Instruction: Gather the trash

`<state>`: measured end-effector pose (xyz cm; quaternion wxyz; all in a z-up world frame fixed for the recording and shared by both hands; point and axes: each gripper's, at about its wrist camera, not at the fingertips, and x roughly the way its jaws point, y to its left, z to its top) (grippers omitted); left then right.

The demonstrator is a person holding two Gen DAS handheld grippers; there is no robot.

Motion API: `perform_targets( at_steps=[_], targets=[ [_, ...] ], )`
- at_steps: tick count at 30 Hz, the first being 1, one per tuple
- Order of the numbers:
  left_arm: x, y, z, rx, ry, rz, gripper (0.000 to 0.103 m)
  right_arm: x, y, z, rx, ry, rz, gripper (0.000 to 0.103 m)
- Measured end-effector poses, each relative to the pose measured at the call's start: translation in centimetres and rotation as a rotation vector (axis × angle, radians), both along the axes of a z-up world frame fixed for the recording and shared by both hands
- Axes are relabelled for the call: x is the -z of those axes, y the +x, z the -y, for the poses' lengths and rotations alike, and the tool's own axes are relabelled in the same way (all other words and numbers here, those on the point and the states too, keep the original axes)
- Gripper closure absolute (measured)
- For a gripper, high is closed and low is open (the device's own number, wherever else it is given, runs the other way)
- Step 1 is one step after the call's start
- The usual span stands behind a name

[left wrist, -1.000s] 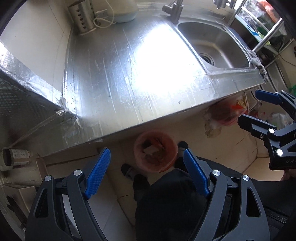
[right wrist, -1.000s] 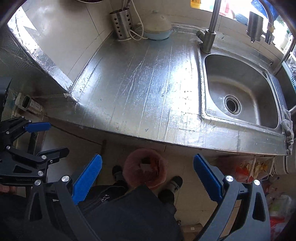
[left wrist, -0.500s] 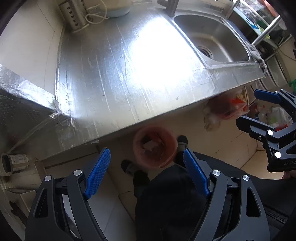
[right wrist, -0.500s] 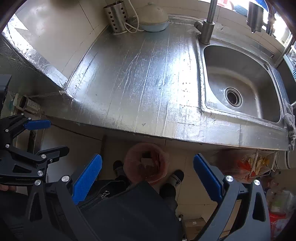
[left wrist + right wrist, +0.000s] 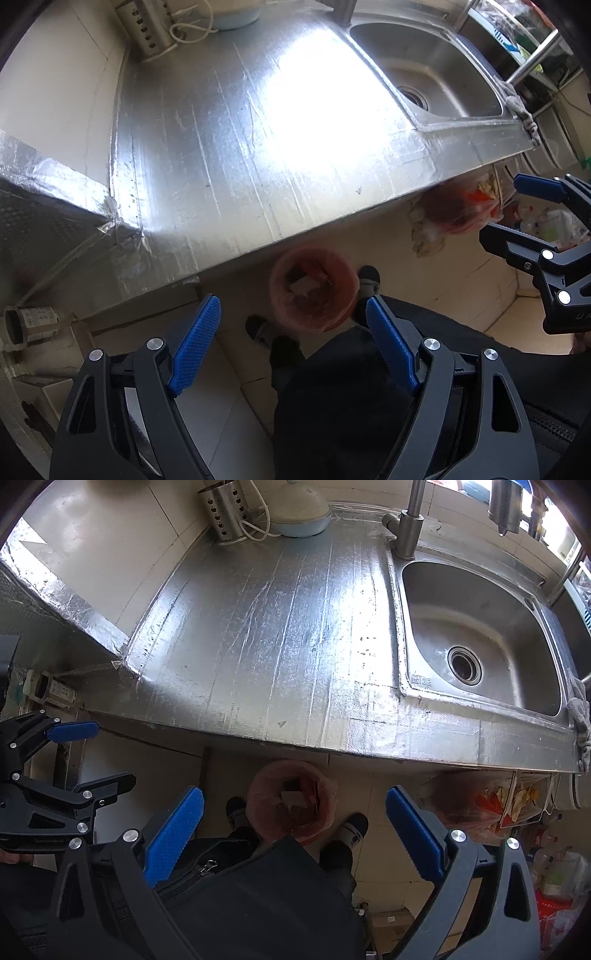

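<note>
- While both grippers hang above the floor in front of the counter, the left gripper (image 5: 293, 314) has its blue pads wide apart with nothing between them.
- Its left pad sits at 7 o'clock in the left wrist view, its right pad at 5 o'clock, and neither touches anything.
- Likewise the right gripper (image 5: 295, 808) stands with its pads spread and empty; in the left wrist view it shows at 3 o'clock, seen from the side.
- Between the pads of each gripper, far below, stands a red bin (image 5: 314, 290) on the tiled floor (image 5: 236, 424), just in front of the counter's edge.
- Scraps of trash (image 5: 293, 799), among them a pale square piece, lie inside the bin.
- A shoe (image 5: 352, 829) rests at each side of the bin, at about 4 and 8 o'clock from it, with dark trouser legs (image 5: 332, 406) rising toward the camera.
- At 12 o'clock from the bin spreads the foil-covered counter (image 5: 258, 646), its surface bare and glaring under the light.
- A steel sink (image 5: 480, 635) is set into the counter at 2 o'clock, with a tap (image 5: 408, 528) at its back rim and a grey rag (image 5: 580, 709) draped over the right end.
- A perforated holder (image 5: 223, 511) and a pale blue appliance (image 5: 299, 511) with a white cord stand at the counter's back, around 11 to 12 o'clock.
- Under the counter at 4 o'clock hangs a clear bag (image 5: 491, 805) of red and yellow waste.
</note>
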<state>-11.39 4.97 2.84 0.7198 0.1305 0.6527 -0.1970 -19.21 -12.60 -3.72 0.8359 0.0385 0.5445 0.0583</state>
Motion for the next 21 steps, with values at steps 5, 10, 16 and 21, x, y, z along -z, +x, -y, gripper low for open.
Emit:
perform_targets(
  at_steps=[5, 10, 16, 21],
  targets=[
    [-0.02, 0.05, -0.29, -0.002, 0.001, 0.004, 0.024, 0.11, -0.11, 0.12, 0.003, 0.000, -0.004, 0.005],
    [-0.03, 0.09, -0.43, -0.002, -0.001, 0.005, 0.024, 0.28, -0.25, 0.15, 0.001, 0.000, -0.010, 0.005],
    [-0.05, 0.01, -0.57, -0.003, -0.004, 0.005, 0.024, 0.37, -0.36, 0.04, -0.006, 0.001, -0.013, 0.005],
    [0.03, -0.08, -0.69, -0.007, -0.002, 0.005, 0.024, 0.40, -0.41, -0.17, -0.008, 0.002, -0.013, 0.005]
  ],
)
